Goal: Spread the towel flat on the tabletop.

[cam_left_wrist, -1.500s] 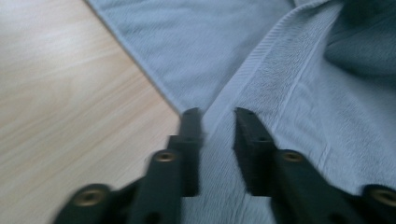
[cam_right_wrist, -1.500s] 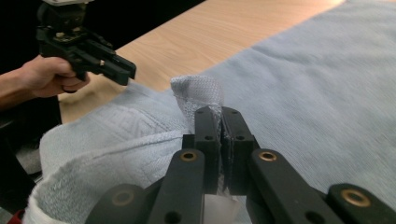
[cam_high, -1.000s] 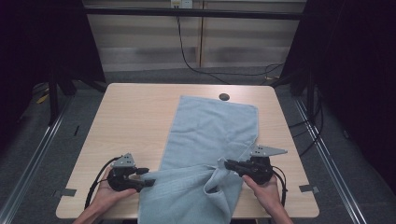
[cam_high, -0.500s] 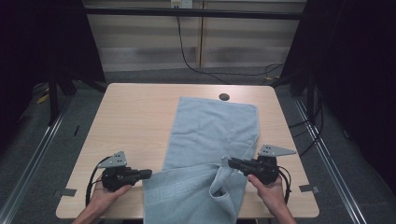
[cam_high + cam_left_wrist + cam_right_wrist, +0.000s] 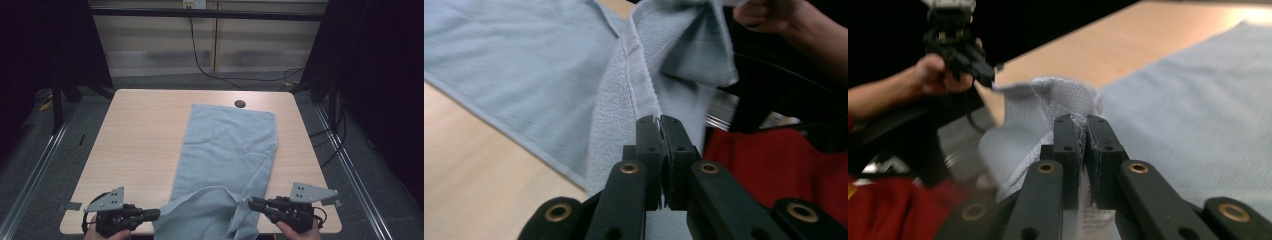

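High view: light blue towel (image 5: 227, 150), laid lengthwise down the middle of the table (image 5: 140, 140), far end flat and reaching almost to the far edge, near end lifted off the wood and drooping in a slack fold between two grippers at the near edge. Left gripper (image 5: 156, 214), at the towel's near left corner: jaws closed tight on the hem; left gripper view shows the stitched edge (image 5: 644, 95) pinched between the black pads, cloth rising away from them toward the other hand (image 5: 764, 15). Right gripper (image 5: 251, 202), at the towel's near right corner: jaws closed on a bunched bit of cloth (image 5: 1068, 100), a white label hanging just beneath the pads, and the jaws have just been easing slightly apart with the cloth between them. Each gripper carries a grey three-cornered plate (image 5: 106, 199) on top and sits in a hand at the bottom of the view. Surroundings: small dark round hole (image 5: 240, 104) in the table just beyond the towel's far edge; black cable (image 5: 200, 55) hanging against the pale wall panel behind; grey floor with metal rails on both sides of the table.
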